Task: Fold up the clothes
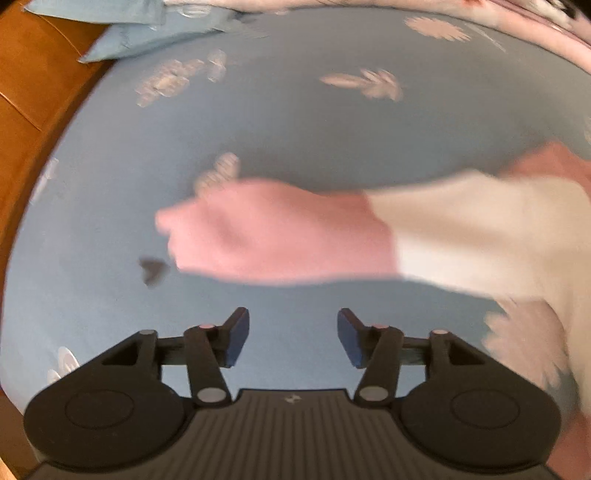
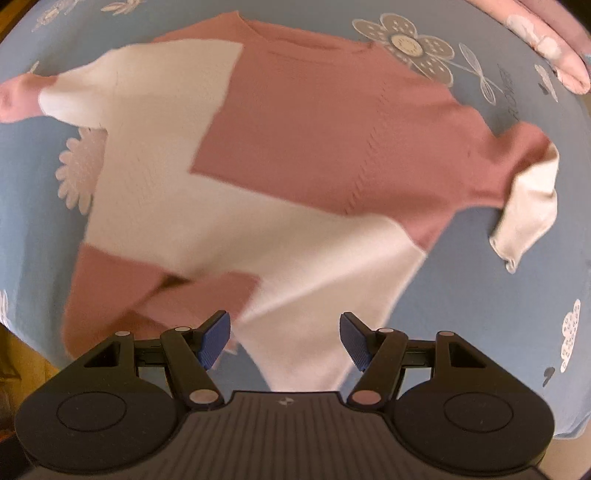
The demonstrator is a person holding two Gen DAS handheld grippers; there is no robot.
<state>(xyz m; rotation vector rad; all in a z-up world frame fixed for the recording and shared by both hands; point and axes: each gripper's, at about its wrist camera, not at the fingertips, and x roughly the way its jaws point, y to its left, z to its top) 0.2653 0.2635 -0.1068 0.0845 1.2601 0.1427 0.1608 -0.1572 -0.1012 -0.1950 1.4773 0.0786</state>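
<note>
A pink and cream colour-block sweater (image 2: 280,147) lies spread on a blue flowered bedsheet (image 2: 480,280), neckline toward the top of the right wrist view. Its right sleeve (image 2: 528,199) is bent back on itself. My right gripper (image 2: 285,336) hovers open over the sweater's cream lower hem, nothing between its blue pads. In the left wrist view the sweater's other sleeve (image 1: 295,232), pink at the cuff and cream further up, lies stretched across the sheet (image 1: 295,129). My left gripper (image 1: 293,338) stands open just short of that sleeve, with only sheet between its fingers.
A wooden floor or bed frame (image 1: 33,92) borders the sheet on the left. A light blue pillow (image 1: 140,33) and a pink quilt (image 1: 535,33) lie at the far edge. A pink quilt edge (image 2: 554,48) also shows at the upper right.
</note>
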